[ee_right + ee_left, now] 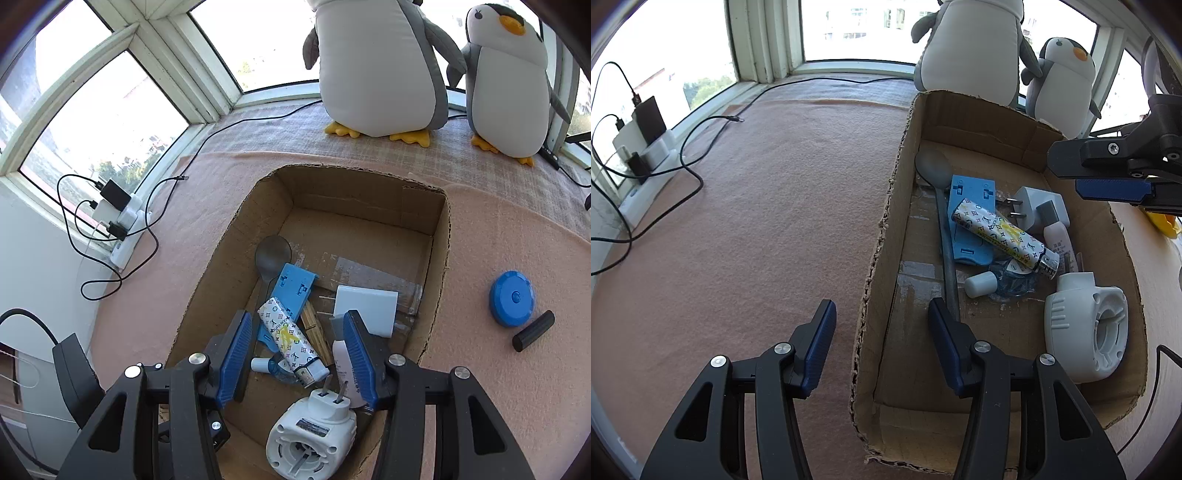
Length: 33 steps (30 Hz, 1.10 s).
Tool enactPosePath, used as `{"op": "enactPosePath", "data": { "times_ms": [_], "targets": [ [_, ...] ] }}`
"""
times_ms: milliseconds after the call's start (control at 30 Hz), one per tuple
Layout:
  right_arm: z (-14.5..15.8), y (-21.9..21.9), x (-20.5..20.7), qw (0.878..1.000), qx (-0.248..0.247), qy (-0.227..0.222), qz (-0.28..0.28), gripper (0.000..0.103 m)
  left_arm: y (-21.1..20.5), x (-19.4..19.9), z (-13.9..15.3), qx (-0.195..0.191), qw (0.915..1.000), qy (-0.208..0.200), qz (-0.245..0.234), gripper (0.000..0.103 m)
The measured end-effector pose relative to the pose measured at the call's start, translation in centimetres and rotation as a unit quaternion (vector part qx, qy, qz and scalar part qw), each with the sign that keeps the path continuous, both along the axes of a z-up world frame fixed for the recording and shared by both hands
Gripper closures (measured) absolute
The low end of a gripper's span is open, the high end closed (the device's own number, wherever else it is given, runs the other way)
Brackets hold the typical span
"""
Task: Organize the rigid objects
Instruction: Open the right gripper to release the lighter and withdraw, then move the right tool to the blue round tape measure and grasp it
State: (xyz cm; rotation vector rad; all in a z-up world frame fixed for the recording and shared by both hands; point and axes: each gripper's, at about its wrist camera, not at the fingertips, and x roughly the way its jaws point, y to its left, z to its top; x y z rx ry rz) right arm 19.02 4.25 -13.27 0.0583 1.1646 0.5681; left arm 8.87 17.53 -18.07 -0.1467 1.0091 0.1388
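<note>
An open cardboard box (960, 110) (369, 206) stands on the pink cloth. In it lie a grey spoon (932, 166) (273, 254), a blue plastic piece (971, 188), a patterned tube (1001, 232) (284, 332), a white charger (1038, 199) (365, 306) and a white round plug-in device (1086, 328) (310, 435). My left gripper (881, 306) is open and straddles the box's left wall without pressing it. My right gripper (295, 321) hangs open over the box contents, gripping nothing. Right of the box lie a blue round lid (511, 302) and a black cylinder (533, 330).
Two plush penguins (380, 74) (509, 85) stand behind the box by the window. A power strip (125, 236) with chargers and trailing black cables (698, 177) sits at the left edge. A yellow object (1163, 221) shows to the right of the box.
</note>
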Motion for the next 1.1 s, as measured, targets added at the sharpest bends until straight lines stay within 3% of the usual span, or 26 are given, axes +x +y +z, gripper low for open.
{"op": "enactPosePath", "data": {
  "times_ms": [367, 700, 1100],
  "targets": [
    [0.8, -3.1, 0.4, 1.0, 0.018, -0.005, -0.018, 0.054, 0.0, 0.0, 0.0, 0.0, 1.0, 0.0, 0.0, 0.051],
    [1.8, -9.8, 2.4, 0.997, 0.02, -0.016, -0.074, 0.045, 0.0, 0.0, 0.0, 0.001, 1.0, 0.0, 0.0, 0.051],
    [0.3, -16.7, 4.1, 0.993, -0.018, -0.005, -0.121, 0.045, 0.0, 0.0, 0.0, 0.002, 1.0, 0.0, -0.001, 0.051]
  ]
}}
